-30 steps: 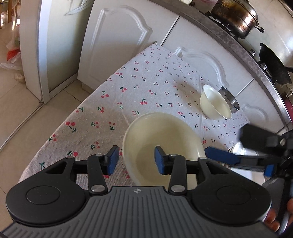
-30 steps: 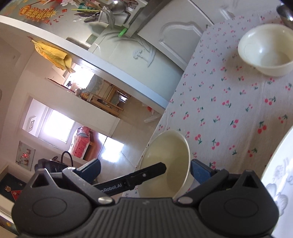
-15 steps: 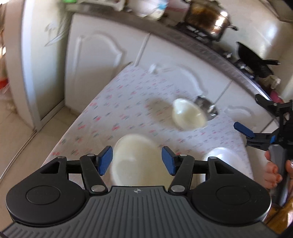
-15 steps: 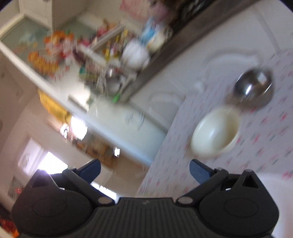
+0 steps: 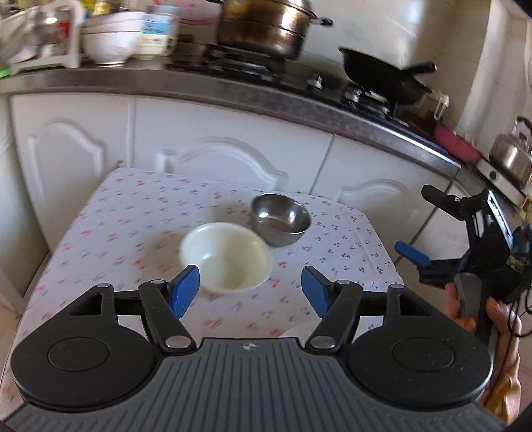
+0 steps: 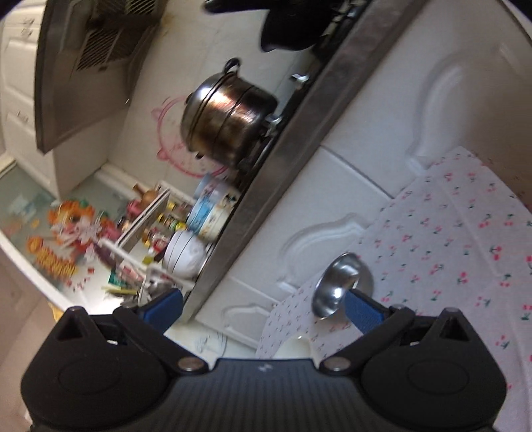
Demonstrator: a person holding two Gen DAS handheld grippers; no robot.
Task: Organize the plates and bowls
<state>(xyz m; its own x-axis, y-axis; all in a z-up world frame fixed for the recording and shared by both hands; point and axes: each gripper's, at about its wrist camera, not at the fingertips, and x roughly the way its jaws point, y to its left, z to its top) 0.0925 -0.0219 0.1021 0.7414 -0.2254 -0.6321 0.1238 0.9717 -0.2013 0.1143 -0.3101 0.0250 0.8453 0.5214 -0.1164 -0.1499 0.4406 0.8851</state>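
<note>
While the left gripper (image 5: 250,290) hangs over the near edge of the cherry-print tablecloth (image 5: 126,229), its blue pads are spreading apart with nothing caught between them. Two bowls sit upright out there, mouths to the ceiling: a smooth cream bowl (image 5: 226,256), round and glossy, nearest the pads, and a shiny steel bowl (image 5: 280,219) just behind it to the right, apparently touching. No long axis on either, both plain rounds. Off to the right, a hand (image 5: 465,315) holds the right gripper (image 5: 425,226), jaws gaping, empty. Up on the counter: one big metal pot (image 5: 266,26), one black pan (image 5: 379,78).

Over to the right wrist view, heavily rolled: the right gripper (image 6: 262,307) stands wide open, gripping nothing. Only the steel bowl (image 6: 340,285) shows here, seen near edge-on beside the right-hand pad, resting on the patterned cloth (image 6: 449,252). One bronzed metal pot (image 6: 229,123) sits on the stove.
</note>
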